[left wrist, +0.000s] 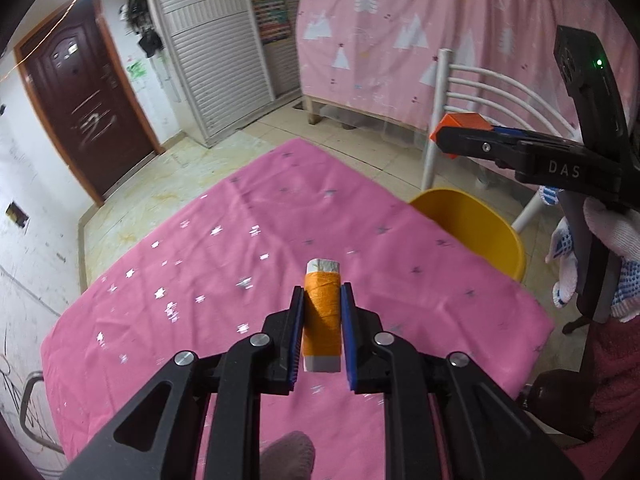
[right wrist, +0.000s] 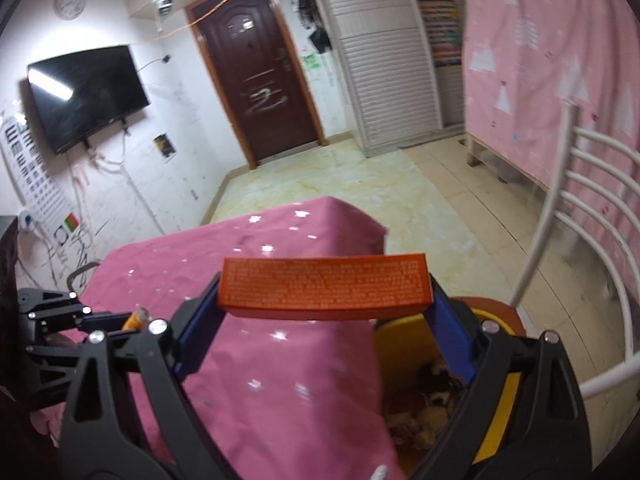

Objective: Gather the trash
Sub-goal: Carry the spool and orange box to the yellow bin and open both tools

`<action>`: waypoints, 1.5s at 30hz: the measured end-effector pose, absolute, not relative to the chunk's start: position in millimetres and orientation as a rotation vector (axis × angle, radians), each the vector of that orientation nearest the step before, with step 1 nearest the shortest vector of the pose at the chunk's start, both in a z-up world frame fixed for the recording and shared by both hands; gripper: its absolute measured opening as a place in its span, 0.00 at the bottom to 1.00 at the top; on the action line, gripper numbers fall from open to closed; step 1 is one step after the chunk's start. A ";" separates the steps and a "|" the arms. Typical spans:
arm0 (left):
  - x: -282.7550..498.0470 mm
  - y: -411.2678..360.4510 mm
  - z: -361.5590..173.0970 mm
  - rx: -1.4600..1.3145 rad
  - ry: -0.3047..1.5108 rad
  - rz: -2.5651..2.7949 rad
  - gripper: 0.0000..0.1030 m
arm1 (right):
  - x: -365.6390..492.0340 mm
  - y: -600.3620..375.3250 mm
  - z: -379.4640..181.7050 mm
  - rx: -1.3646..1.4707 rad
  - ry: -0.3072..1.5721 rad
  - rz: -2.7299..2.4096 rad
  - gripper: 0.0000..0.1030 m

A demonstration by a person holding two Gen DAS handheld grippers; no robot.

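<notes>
Both claws are loaded over the pink star-print cloth surface (left wrist: pixel 240 248): the left claw (left wrist: pixel 322 320) pinches a light orange-wrapped little stick (left wrist: pixel 322 312) mid-body, the right claw (right wrist: pixel 324 304), spread wide, holds a stiff orange cardboard box (right wrist: pixel 324 286) endwise, probably crushable, above the yellow plastic bin (right wrist: pixel 404 332).

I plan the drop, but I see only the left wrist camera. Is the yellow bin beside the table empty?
Observer: No. The right wrist view looks into the yellow bin; crumpled trash lies inside.
Operator: How does the right gripper hold the orange box?
Observer: The right gripper clamps the orange box by its two short ends, jaws wide.
Operator: Is the box plain?
Observer: No, small white print covers its top face.
</notes>
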State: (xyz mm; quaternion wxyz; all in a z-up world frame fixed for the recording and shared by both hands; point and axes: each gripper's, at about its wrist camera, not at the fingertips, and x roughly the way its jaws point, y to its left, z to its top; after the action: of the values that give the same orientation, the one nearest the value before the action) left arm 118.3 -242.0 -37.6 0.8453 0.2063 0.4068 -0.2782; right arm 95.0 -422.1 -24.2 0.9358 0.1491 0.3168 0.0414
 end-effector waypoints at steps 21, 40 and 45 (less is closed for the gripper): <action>100.3 -338.3 -50.8 0.545 0.876 -0.697 0.09 | 69.8 -489.6 -66.2 0.398 0.682 0.020 0.87; 116.8 -413.6 -54.8 0.490 0.916 -0.815 0.09 | 51.1 -546.0 -69.2 0.497 0.611 -0.067 0.91; 114.6 -436.1 -63.9 0.500 0.940 -0.845 0.09 | 46.2 -555.2 -68.4 0.519 0.593 -0.085 0.91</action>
State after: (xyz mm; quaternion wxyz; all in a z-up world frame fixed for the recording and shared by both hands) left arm 114.6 -436.1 -63.9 0.7778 0.2314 0.4345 -0.3907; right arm 46.1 -555.2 -68.4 0.9225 0.2529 0.2887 -0.0415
